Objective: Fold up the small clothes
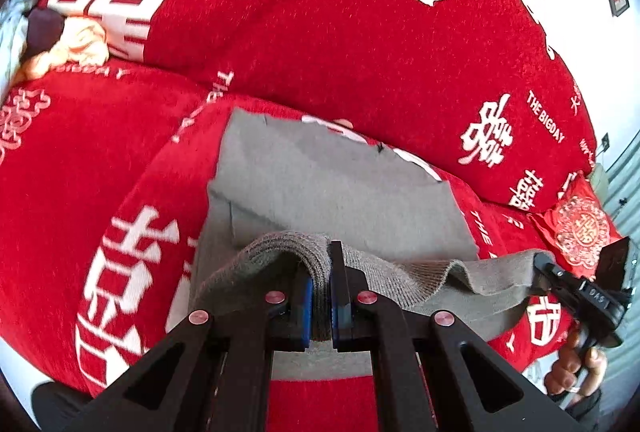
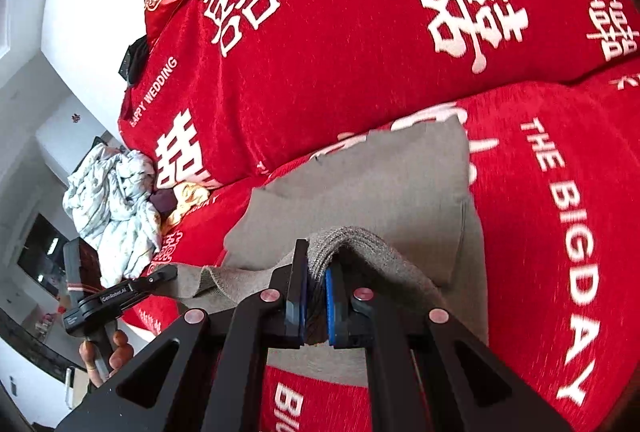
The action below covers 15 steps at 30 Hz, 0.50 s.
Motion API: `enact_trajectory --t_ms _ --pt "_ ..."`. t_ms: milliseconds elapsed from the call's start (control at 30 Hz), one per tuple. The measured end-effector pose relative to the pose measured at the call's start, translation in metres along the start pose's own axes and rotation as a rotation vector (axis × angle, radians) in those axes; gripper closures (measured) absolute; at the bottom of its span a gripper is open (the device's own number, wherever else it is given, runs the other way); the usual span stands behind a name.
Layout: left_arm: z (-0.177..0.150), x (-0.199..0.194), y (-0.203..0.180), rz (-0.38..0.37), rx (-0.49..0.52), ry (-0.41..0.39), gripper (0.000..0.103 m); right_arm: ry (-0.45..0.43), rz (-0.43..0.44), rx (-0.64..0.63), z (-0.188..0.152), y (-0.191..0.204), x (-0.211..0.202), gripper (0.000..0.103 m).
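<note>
Both grippers are clamped on the near ribbed hem of a grey knit garment (image 1: 340, 187). The left gripper (image 1: 320, 296) has its jaws closed tight on a bunched fold of hem, and the right gripper (image 2: 316, 300) pinches the hem the same way further right. The hem sags slack between them.

The far part of the garment lies flat on the red sofa cover (image 1: 320, 51), with one corner already turned over.

The main risk I see is uneven carrying. If one hand leads, the hem skews and the fold lands crooked. The plush cover may also drag on the knit and wrinkle the lower layer. Bunched ribbing could slip from the blue pads (image 1: 306, 306).

A heap of pale clothes (image 2: 112, 199) waits far left.
</note>
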<state>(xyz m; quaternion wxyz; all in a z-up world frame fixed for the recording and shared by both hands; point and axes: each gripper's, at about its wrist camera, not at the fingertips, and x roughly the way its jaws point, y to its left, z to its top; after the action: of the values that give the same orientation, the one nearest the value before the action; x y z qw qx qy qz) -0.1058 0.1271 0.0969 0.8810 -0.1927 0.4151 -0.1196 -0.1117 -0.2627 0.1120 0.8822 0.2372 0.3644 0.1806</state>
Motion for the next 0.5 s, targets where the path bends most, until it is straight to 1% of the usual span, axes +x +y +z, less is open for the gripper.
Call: enact_trajectory --t_ms 167,233,300,500 --pt "0.023 0.008 -0.003 0.033 0.001 -0.033 0.096 -0.03 -0.046 -0.006 0.022 0.007 0.007 0.096" --pt "0.033 0.014 -0.003 0.047 -0.009 -0.042 0.096 -0.039 -0.077 -0.013 0.029 0.009 0.014 0.096" --pt "0.041 0.021 -0.002 0.061 -0.022 -0.043 0.096 -0.039 -0.111 -0.014 0.036 0.008 0.022 0.096" --pt "0.062 0.039 -0.002 0.082 -0.033 -0.034 0.096 -0.037 -0.139 -0.013 0.053 0.006 0.04 0.096"
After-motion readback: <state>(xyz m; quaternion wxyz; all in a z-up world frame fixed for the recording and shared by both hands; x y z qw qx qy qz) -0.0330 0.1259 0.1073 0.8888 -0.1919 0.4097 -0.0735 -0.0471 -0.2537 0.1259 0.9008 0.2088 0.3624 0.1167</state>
